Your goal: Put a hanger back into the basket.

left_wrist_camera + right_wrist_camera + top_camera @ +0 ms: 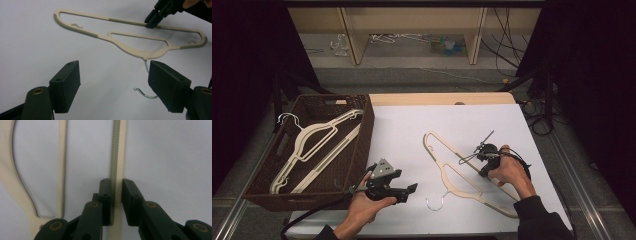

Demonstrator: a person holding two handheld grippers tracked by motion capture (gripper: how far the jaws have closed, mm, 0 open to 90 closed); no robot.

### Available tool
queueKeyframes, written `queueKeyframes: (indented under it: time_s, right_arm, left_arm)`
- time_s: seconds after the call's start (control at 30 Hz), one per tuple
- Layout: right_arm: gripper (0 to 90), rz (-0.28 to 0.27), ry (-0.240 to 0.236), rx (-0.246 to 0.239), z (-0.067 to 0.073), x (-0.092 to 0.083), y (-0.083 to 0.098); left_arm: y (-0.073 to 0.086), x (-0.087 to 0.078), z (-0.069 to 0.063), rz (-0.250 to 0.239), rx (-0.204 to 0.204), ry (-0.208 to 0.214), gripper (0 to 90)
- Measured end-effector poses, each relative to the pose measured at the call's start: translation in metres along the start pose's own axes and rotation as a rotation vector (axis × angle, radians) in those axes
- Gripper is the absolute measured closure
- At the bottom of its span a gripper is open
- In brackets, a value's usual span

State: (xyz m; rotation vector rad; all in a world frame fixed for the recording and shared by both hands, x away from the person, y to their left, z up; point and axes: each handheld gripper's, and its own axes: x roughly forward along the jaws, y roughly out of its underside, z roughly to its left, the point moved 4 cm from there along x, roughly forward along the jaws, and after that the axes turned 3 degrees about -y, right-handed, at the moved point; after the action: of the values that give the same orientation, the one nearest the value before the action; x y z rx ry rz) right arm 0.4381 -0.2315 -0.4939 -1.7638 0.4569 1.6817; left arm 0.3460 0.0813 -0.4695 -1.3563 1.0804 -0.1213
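A cream plastic hanger [457, 189] with a metal hook [435, 204] lies flat on the white table. My right gripper [483, 172] points down at its straight lower bar and is shut on it. In the right gripper view the jaws [116, 182] pinch the ribbed bar [117, 150] from both sides. My left gripper [410, 193] hovers near the table's front edge, left of the hook, and stands open with nothing between its jaws. In the left gripper view [113, 72] the hanger [135, 51] lies ahead, its hook [146, 93] beside one jaw, and the right gripper [152, 23] is on the far bar.
A dark woven basket [371, 130] stands at the table's left with similar cream hangers [317, 135] inside. A wooden shelf frame [354, 35] and cables sit on the floor beyond the table's far edge.
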Motion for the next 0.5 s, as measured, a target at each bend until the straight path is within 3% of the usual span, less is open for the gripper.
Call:
queueKeyframes:
  time_s: [0.1,0.13,0.17,0.2,0.4,0.5]
  right_arm:
    - [78.7,0.011,-0.009,-0.024,0.000,-0.002,-0.001]
    - [78.8,0.005,-0.027,-0.027,-0.001,-0.002,-0.001]
    - [78.8,-0.004,-0.060,-0.023,0.001,-0.003,-0.001]
    - [78.8,-0.014,-0.082,-0.029,0.001,-0.004,-0.001]
    - [78.8,-0.022,-0.053,-0.059,0.006,-0.011,-0.007]
    - [78.8,-0.037,-0.030,-0.082,0.009,-0.019,-0.010]
  left_arm:
    - [0.003,0.008,0.006,0.031,0.089,-0.016,26.1]
    - [0.003,0.008,0.006,0.031,0.089,-0.016,26.5]
    - [0.005,0.015,0.009,0.053,0.118,-0.011,26.8]
    - [0.006,0.019,0.011,0.059,0.112,-0.016,26.9]
    - [0.012,0.035,0.008,0.119,0.164,0.005,27.9]
    - [0.012,0.040,0.002,0.117,0.181,0.026,28.1]
